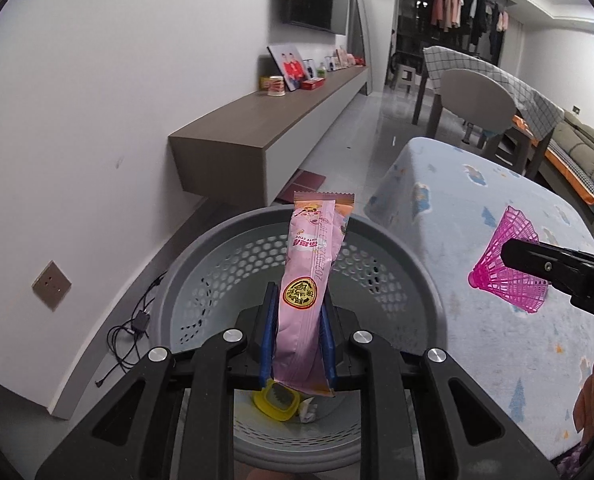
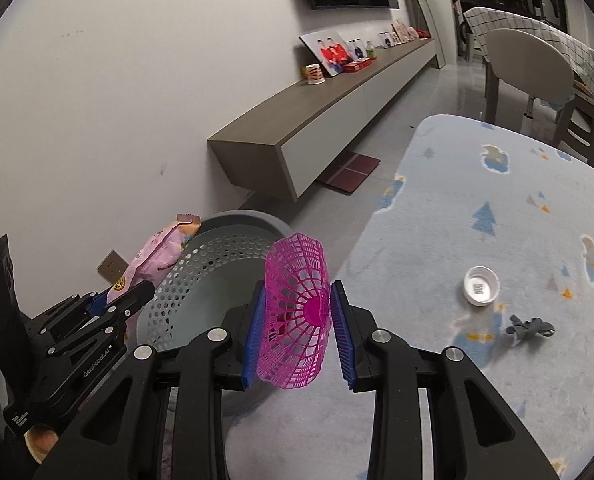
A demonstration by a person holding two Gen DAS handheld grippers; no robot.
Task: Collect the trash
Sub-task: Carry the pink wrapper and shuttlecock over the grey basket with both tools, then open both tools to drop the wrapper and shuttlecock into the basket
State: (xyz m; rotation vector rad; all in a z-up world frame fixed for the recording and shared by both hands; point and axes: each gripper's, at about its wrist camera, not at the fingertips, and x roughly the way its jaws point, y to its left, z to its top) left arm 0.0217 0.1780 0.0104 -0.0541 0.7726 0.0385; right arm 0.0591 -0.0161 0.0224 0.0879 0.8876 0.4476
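Note:
My left gripper [image 1: 297, 320] is shut on a pink snack wrapper [image 1: 311, 280], which stands up over the grey perforated bin [image 1: 409, 264]. A yellow lid [image 1: 276, 402] and a crumpled white scrap [image 1: 307, 414] lie at the bin's bottom. My right gripper [image 2: 297, 316] is shut on a pink plastic shuttlecock [image 2: 295, 312], held at the bin's [image 2: 217, 256] right edge beside the blue-patterned table [image 2: 497, 208]. In the left wrist view the shuttlecock [image 1: 505, 268] and the right gripper's finger [image 1: 553, 268] hang to the right. The right wrist view shows the left gripper [image 2: 137, 292] with the wrapper [image 2: 157, 256] at the left.
On the table lie a white bottle cap [image 2: 481, 285] and a small dark grey scrap [image 2: 531, 328]. A floating TV cabinet [image 1: 265, 128] runs along the white wall. Cables [image 1: 133, 332] trail on the floor left of the bin. A chair [image 1: 477, 100] and dining table stand behind.

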